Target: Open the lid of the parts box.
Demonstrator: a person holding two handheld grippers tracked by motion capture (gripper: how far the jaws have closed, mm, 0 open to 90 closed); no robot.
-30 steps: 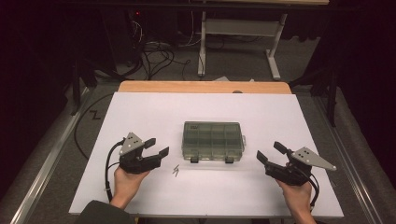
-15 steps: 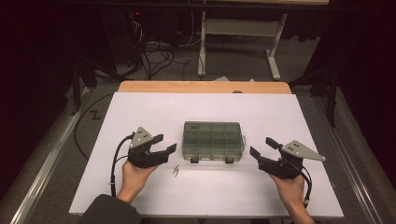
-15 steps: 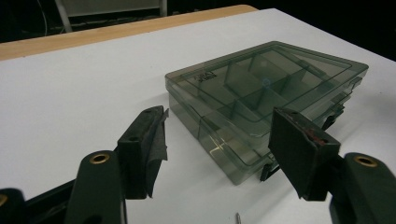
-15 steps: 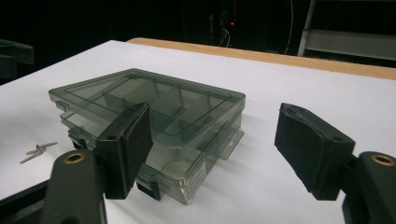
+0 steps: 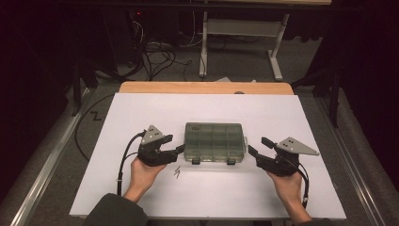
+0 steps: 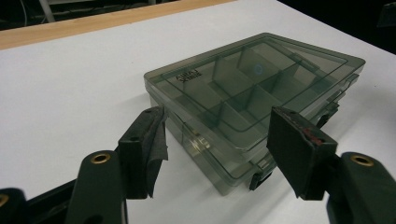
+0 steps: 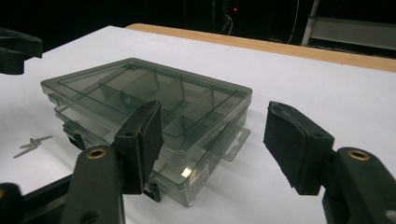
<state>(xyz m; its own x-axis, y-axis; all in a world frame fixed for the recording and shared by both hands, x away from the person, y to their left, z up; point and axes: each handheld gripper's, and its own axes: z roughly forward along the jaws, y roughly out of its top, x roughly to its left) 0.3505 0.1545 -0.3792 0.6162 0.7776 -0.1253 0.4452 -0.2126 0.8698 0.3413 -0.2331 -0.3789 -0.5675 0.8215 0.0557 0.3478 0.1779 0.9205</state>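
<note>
A: Quick pass. Where's the box?
B: I've got the compartment box point(image 5: 215, 143), smoky clear plastic, lid closed, flat on the white table sheet point(image 5: 141, 108), about centre and toward my edge. Two dark latches point(image 5: 195, 161) on the side facing me.

A: Left side?
B: My left gripper point(image 5: 175, 149) sits at the box's left end, jaws spread wide, gripping nothing. In the left gripper view the near corner of the box point(image 6: 252, 98) lies between the two jaws, with the pads point(image 6: 154, 144) just short of the plastic; I can't tell if either touches.

A: Right?
B: My right gripper point(image 5: 258, 151) is released too, jaws parted, just beside the right end. In the right gripper view the left pad point(image 7: 142, 140) stands in front of the box corner point(image 7: 154, 105), the other pad is out over bare sheet. Contact: can't tell.

A: Anything else on the sheet?
B: Small screws point(image 5: 178, 172), a little cluster, near the front-left corner of the box, apart from it. They're also at the left edge in the right gripper view point(image 7: 31, 143). Wooden table edge point(image 5: 202, 87) beyond the sheet.
</note>
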